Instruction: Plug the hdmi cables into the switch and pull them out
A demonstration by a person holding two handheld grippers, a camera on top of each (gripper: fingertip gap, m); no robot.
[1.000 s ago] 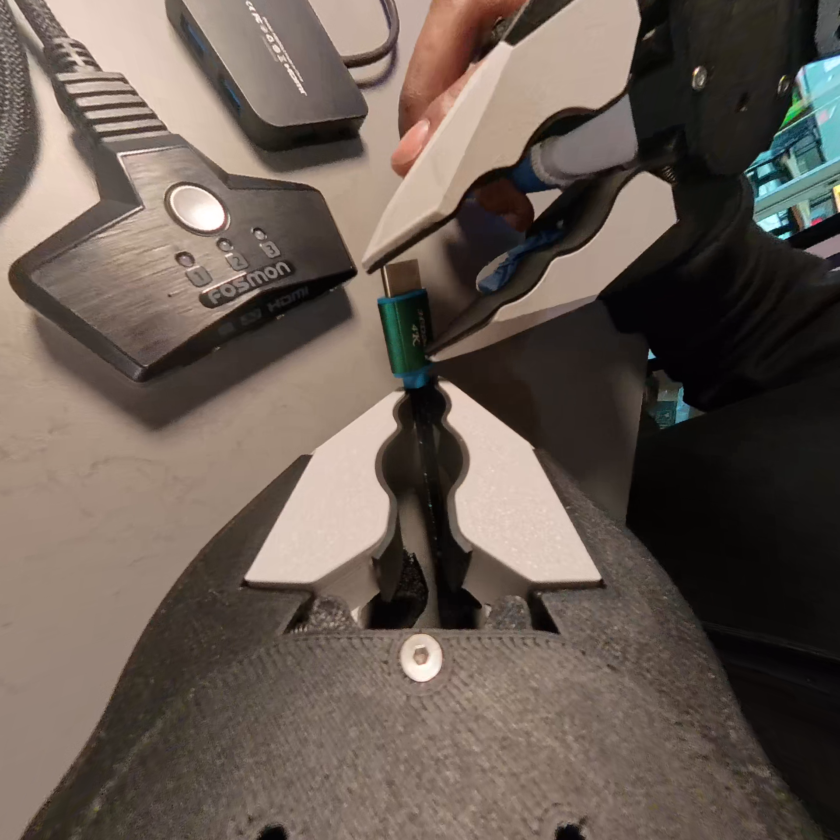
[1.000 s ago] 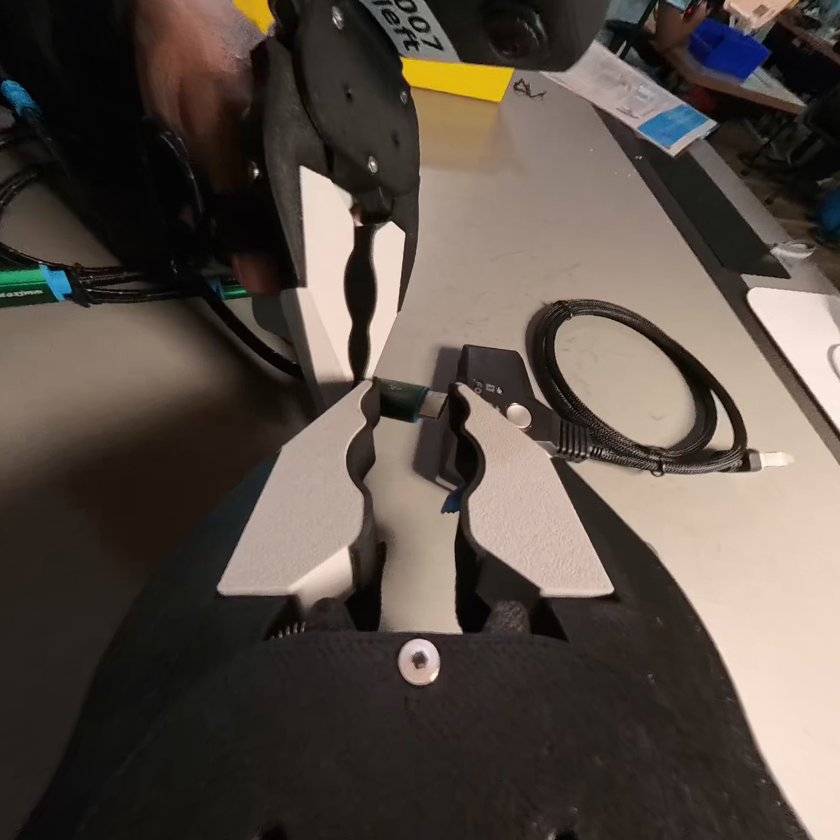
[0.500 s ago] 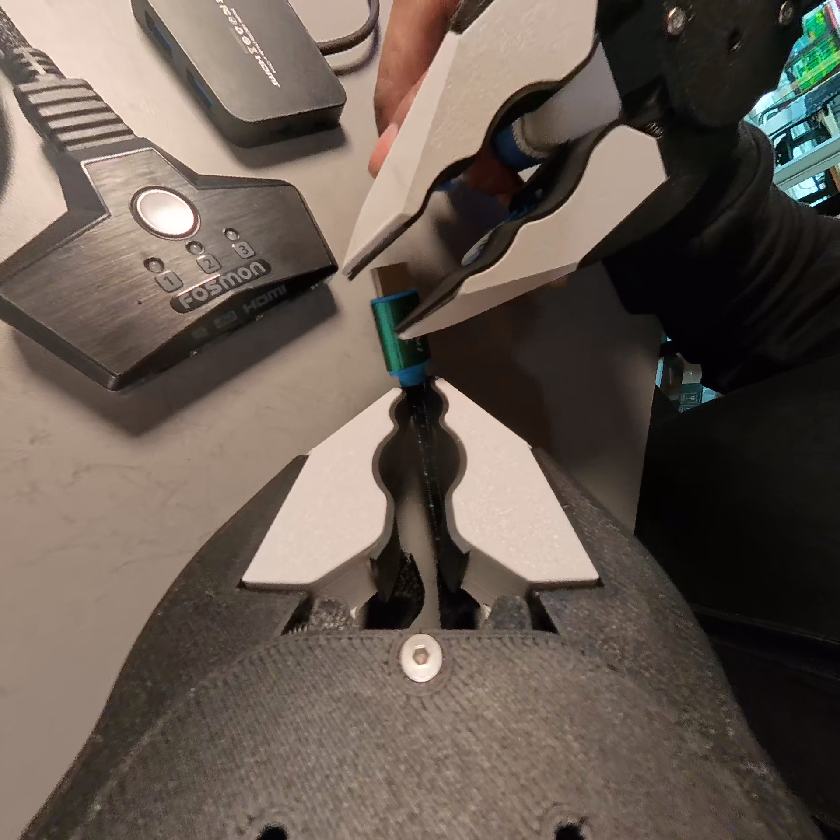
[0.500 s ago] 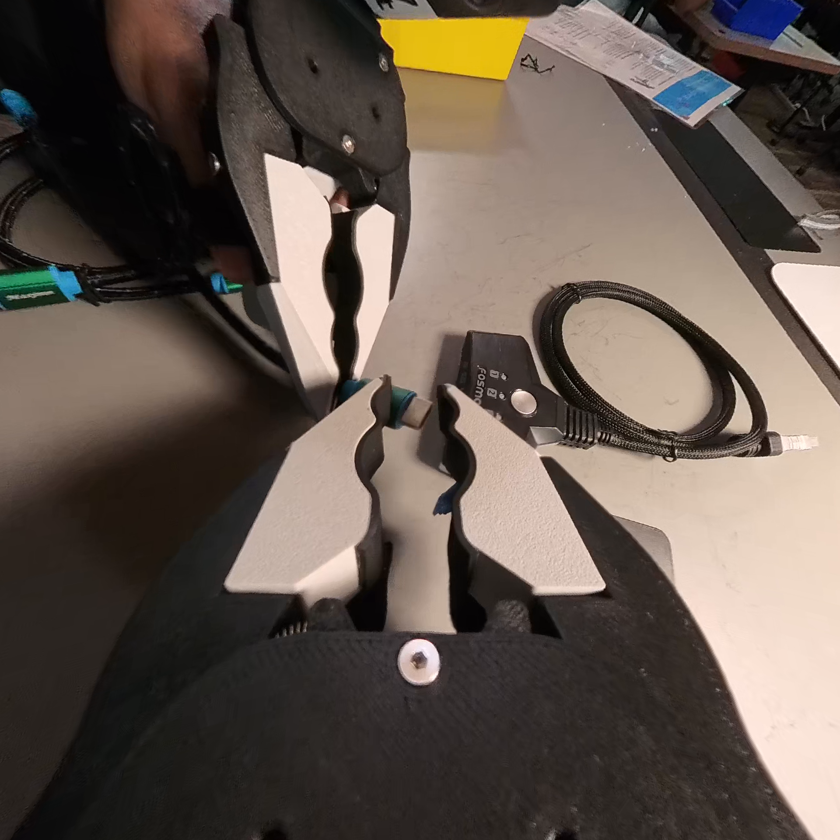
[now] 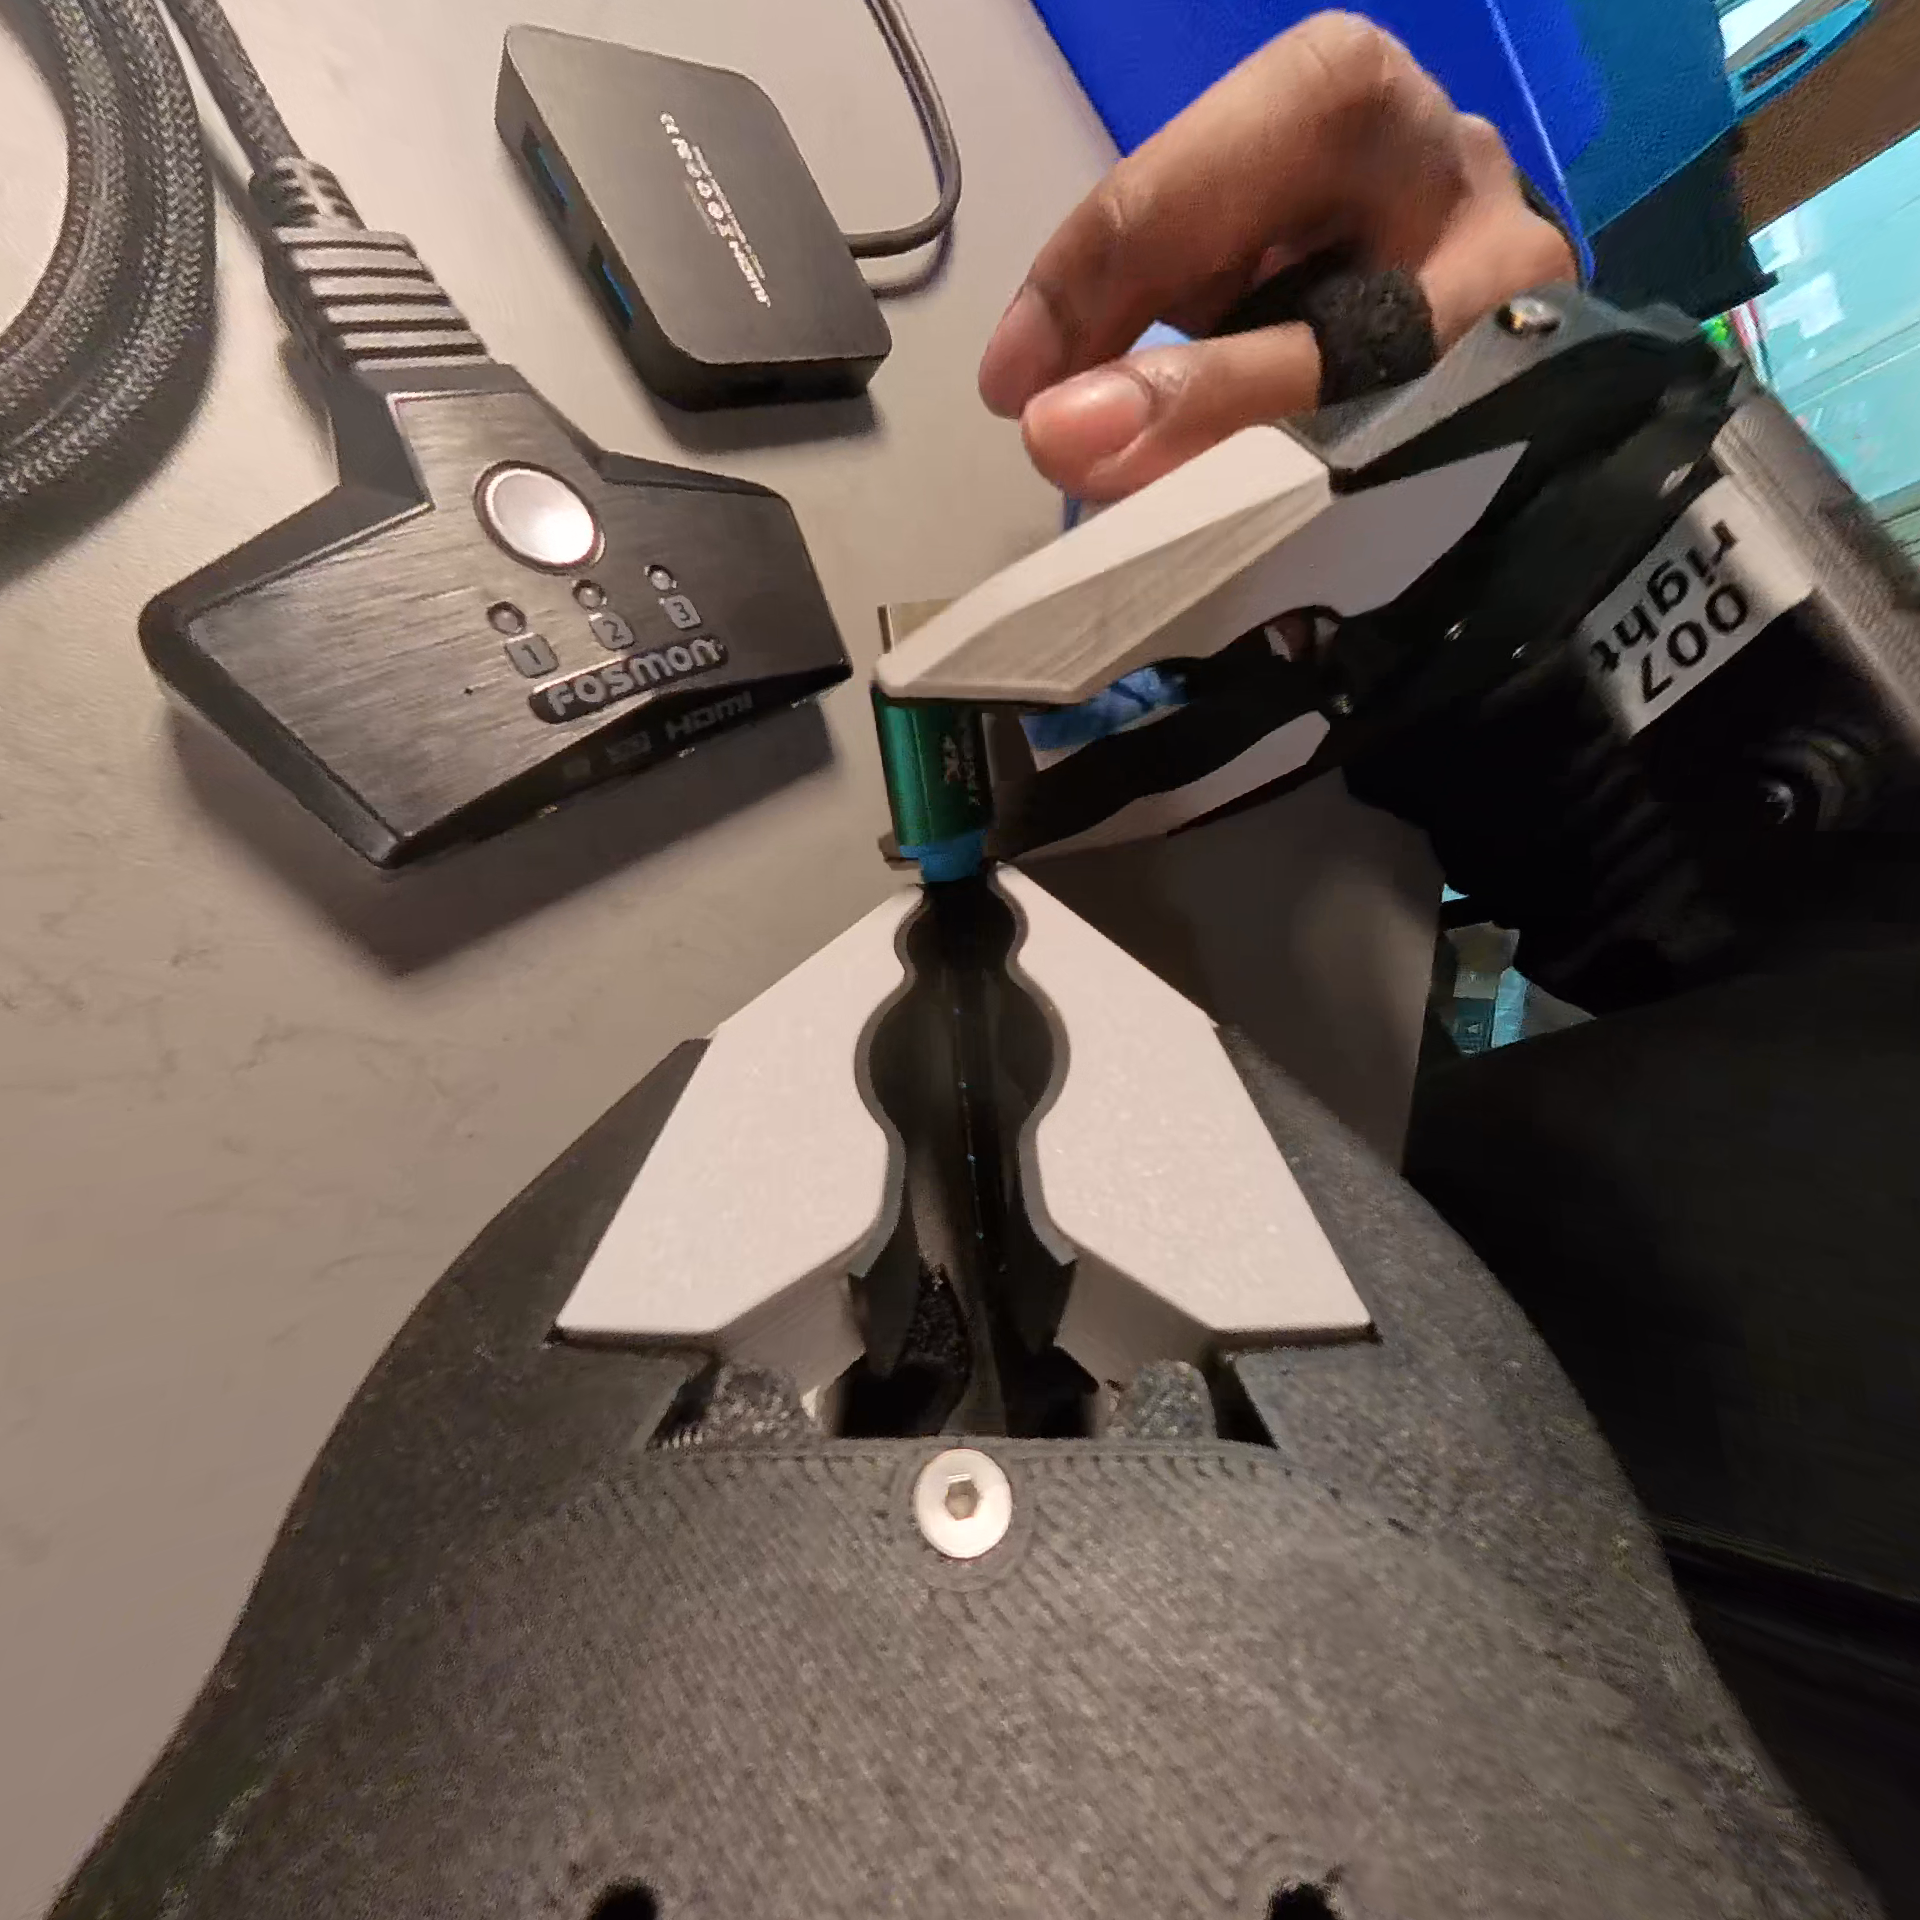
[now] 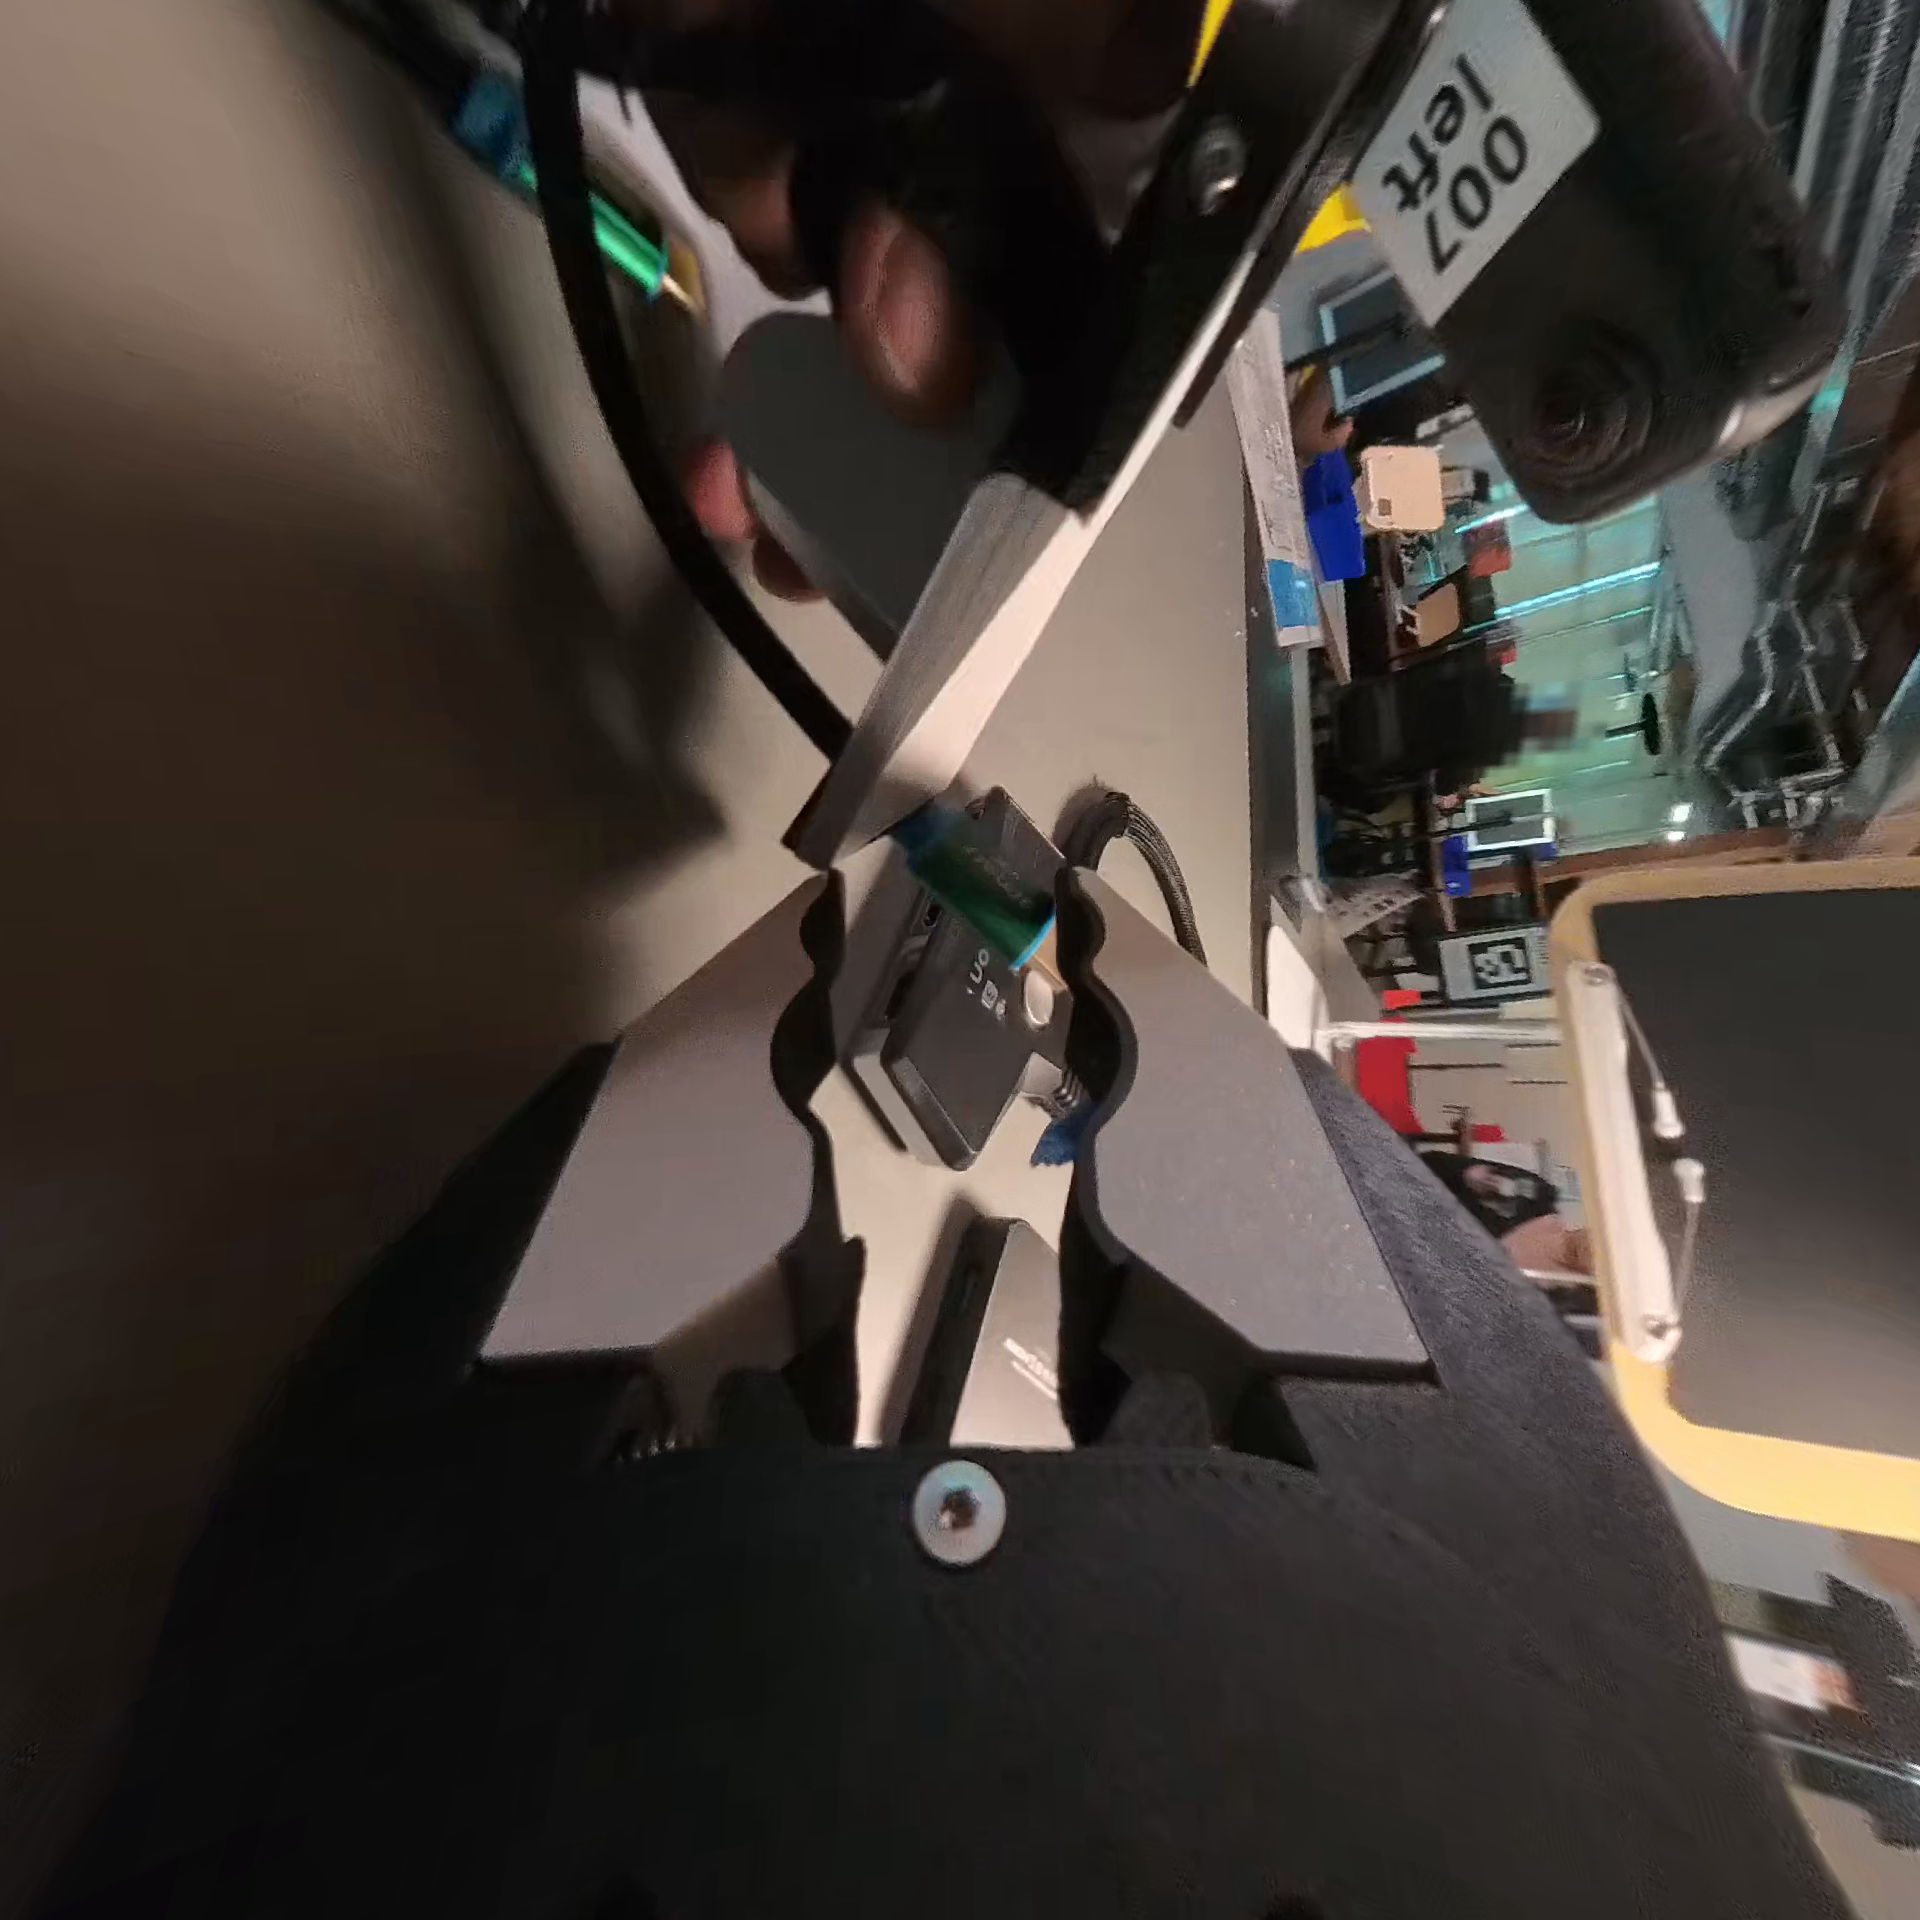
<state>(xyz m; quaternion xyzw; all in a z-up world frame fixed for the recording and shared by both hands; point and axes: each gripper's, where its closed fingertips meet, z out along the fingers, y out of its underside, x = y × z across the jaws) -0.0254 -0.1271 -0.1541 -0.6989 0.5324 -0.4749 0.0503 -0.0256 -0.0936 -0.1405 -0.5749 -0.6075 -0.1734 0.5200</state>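
Note:
The black HDMI switch (image 5: 488,644) lies flat on the grey table with its braided cable (image 5: 104,260) running off to the upper left. My left gripper (image 5: 961,894) is shut on the black cable just behind a green HDMI plug (image 5: 930,779), which sticks out past the fingertips, to the right of the switch. My right gripper (image 5: 881,769) reaches in from the right with its jaws apart, one finger on each side of the plug. In the right wrist view the plug (image 6: 977,883) lies between the tips of my right gripper (image 6: 948,888), above the switch (image 6: 956,1070).
A black USB hub (image 5: 696,208) with its thin cable lies beyond the switch. A hand (image 5: 1195,312) holds the right gripper. A second green plug (image 6: 623,239) hangs behind the left gripper (image 6: 821,842). A blue bin (image 5: 1351,83) stands at the far right.
My right gripper has rolled about a quarter turn and moved its open fingers around the green plug. My left gripper has kept its hold on the cable.

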